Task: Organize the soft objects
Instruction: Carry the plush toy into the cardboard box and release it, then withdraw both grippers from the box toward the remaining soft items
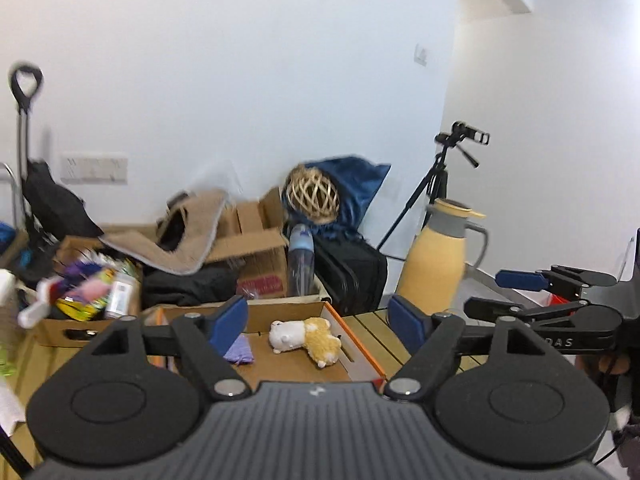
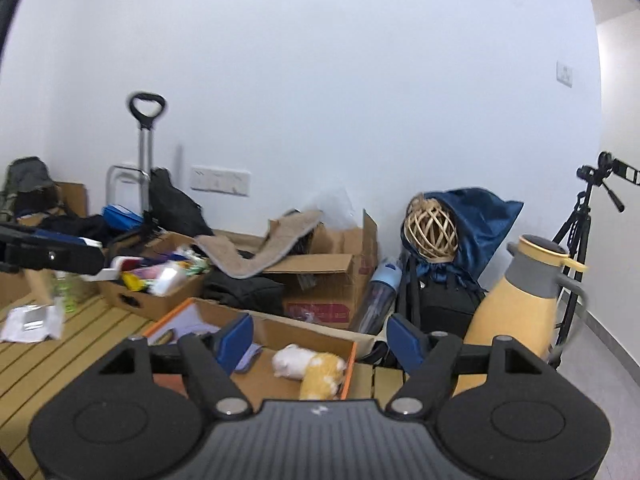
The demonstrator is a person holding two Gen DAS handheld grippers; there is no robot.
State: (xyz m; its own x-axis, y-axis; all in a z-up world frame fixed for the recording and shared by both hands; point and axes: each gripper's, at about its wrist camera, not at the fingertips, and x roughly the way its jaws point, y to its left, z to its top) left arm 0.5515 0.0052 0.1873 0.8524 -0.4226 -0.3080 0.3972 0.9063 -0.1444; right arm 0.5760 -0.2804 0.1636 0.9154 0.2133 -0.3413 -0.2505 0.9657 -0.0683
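A white and yellow plush toy (image 1: 306, 338) lies in an open cardboard box with an orange rim (image 1: 360, 350) on the slatted wooden table. A purple cloth (image 1: 239, 350) lies beside it in the box. My left gripper (image 1: 318, 318) is open and empty above the box. My right gripper (image 2: 320, 338) is open and empty, also above the box (image 2: 349, 364), with the plush toy (image 2: 310, 366) and purple cloth (image 2: 249, 356) below it. The right gripper also shows at the right edge of the left wrist view (image 1: 516, 292).
A yellow thermos jug (image 1: 438, 256) stands at the table's right end. Behind are cardboard boxes (image 2: 320, 276) with a beige mat (image 2: 260, 252), a box of mixed items (image 2: 156, 280), a water bottle (image 1: 300, 262), a wicker ball (image 1: 312, 194) on a blue bag, a tripod (image 2: 580, 248) and a trolley (image 2: 144, 152).
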